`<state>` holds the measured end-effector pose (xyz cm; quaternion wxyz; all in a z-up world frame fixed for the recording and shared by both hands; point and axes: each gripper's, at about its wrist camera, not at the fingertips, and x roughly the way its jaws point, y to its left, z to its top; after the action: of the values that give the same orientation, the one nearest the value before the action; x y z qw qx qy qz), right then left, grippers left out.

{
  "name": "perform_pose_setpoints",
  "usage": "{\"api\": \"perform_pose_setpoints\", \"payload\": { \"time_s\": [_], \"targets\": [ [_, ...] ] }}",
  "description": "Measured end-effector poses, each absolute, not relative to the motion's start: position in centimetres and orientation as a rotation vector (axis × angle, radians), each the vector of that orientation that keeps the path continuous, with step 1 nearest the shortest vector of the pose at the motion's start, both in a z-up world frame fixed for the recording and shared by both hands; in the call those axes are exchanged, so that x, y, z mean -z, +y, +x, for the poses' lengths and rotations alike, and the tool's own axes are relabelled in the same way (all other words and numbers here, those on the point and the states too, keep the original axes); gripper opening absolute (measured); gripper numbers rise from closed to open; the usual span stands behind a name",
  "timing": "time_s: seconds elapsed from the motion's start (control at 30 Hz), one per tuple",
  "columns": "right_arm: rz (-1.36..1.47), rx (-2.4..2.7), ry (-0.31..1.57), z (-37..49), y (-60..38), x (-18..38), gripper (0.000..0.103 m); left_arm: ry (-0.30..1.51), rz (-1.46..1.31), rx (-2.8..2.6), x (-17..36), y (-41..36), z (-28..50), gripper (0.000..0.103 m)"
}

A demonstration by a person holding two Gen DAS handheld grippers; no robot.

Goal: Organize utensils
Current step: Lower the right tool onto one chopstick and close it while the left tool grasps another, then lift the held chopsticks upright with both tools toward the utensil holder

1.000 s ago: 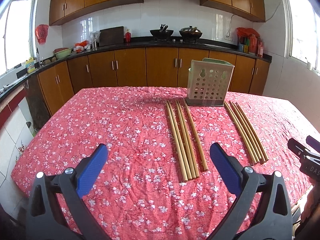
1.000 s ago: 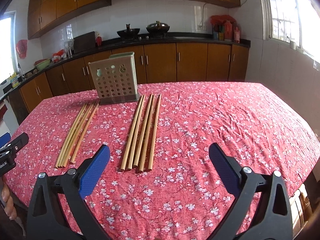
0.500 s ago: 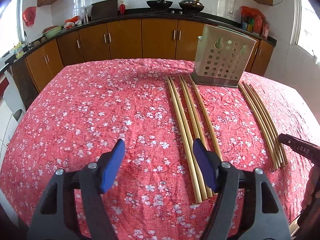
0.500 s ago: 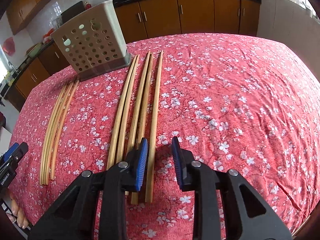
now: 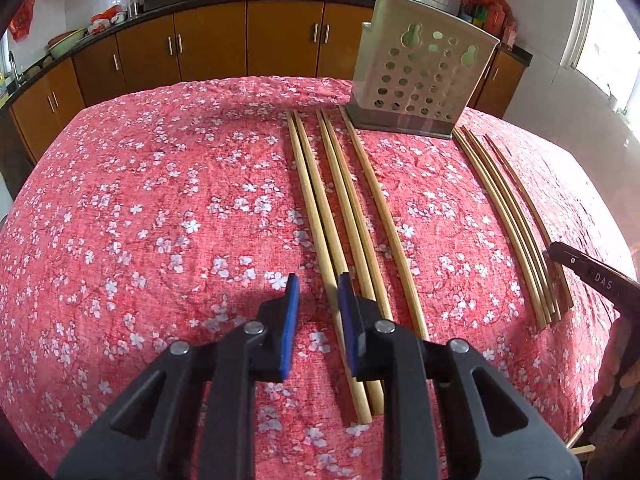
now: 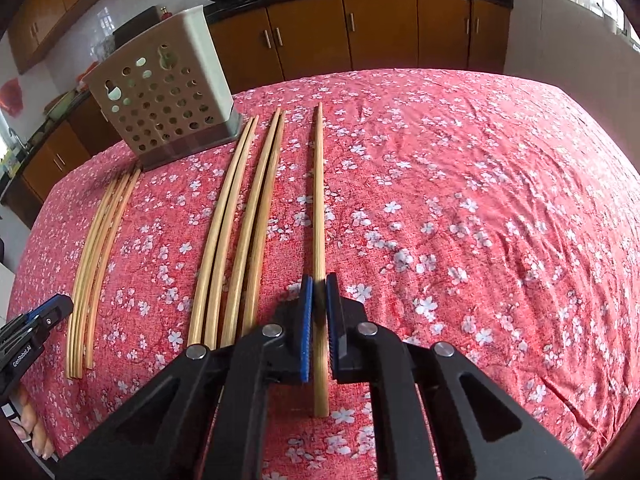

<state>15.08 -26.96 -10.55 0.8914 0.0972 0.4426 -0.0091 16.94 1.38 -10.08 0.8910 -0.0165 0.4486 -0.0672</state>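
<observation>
Two groups of long bamboo chopsticks lie on a red flowered tablecloth in front of a beige perforated utensil holder (image 5: 420, 76), also in the right wrist view (image 6: 160, 96). My left gripper (image 5: 318, 294) is low over the left-hand group (image 5: 340, 208), its jaws narrowly apart with the leftmost chopstick (image 5: 316, 224) running up between them. My right gripper (image 6: 319, 294) is shut on the near end of one chopstick (image 6: 319, 200), the rightmost of its group. Several other chopsticks (image 6: 240, 220) lie to its left.
The thinner chopstick bundle (image 5: 516, 232) lies at the right of the left wrist view, with the right gripper's body (image 5: 592, 276) beside it. The kitchen counter and wooden cabinets (image 5: 240, 36) stand behind the table. The table's near edge is just below both grippers.
Both grippers have dropped toward the cloth and closed in. The right one went from wide open to shut on a chopstick; the left one narrowed around the leftmost chopstick.
</observation>
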Motion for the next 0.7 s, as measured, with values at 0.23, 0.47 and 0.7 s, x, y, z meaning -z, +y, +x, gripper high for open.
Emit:
{"api": "perform_pose_setpoints", "payload": {
  "time_s": [0.23,0.47,0.7],
  "targets": [
    [0.174,0.021,0.920,15.5,-26.1,10.8,0.008,0.946,0.020,0.089,10.8,1.5,18.2,0.009],
    [0.153,0.063,0.912,16.8,-27.6,10.9,0.008,0.944,-0.017,-0.011,10.7,5.4,20.9,0.008],
    [0.136,0.082,0.865,16.6,-28.6,11.5,0.008,0.896,-0.034,0.010,10.9,6.8,20.6,0.010]
  ]
}}
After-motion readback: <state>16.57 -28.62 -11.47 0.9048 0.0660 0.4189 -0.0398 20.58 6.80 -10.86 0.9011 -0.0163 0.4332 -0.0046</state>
